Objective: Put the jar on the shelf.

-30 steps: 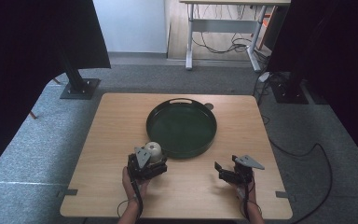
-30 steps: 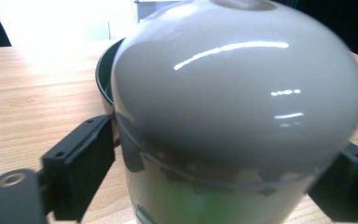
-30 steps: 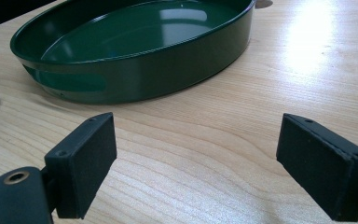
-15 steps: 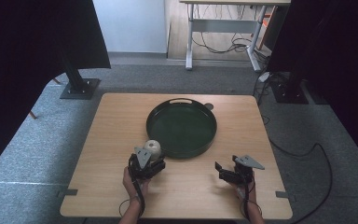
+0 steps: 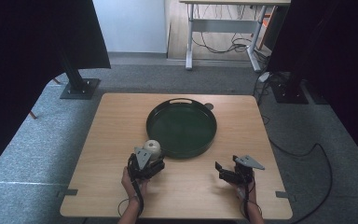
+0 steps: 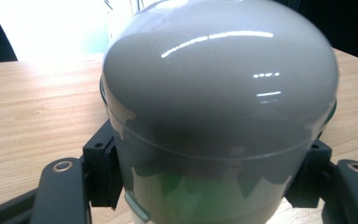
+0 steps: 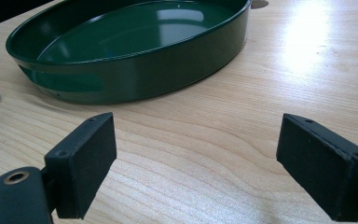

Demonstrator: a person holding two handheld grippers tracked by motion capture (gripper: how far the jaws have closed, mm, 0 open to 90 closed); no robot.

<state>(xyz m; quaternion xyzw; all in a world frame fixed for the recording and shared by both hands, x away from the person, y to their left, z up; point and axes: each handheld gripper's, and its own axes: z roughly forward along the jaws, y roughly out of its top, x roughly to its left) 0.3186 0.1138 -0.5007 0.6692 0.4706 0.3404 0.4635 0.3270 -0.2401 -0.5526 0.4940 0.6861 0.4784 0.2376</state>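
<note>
On the wooden surface (image 5: 121, 121) a round dark green tray (image 5: 182, 128) sits near the middle, toward the far edge, with a handle slot in its far rim. The left tongs (image 5: 150, 156) are clenched around a pale grey, dome-topped container (image 6: 219, 107); in the left gripper view the black pads (image 6: 103, 170) press against its sides low down, and the domed cap rises above them, glossy with light reflections. From the high view that container (image 5: 152, 147) stands just beside the tray's near left rim, and whether it touches the tray cannot be told. The person's left hand (image 5: 131, 184) grips the tool from the near edge of the surface.

The right tongs (image 5: 221, 170) are released, holding nothing, near the tray's near right side. In the right gripper view the two black pads (image 7: 81, 163) stand well apart above bare wood, with the tray (image 7: 135, 79) ahead of them and a bit of clear glass at the left edge.
</note>
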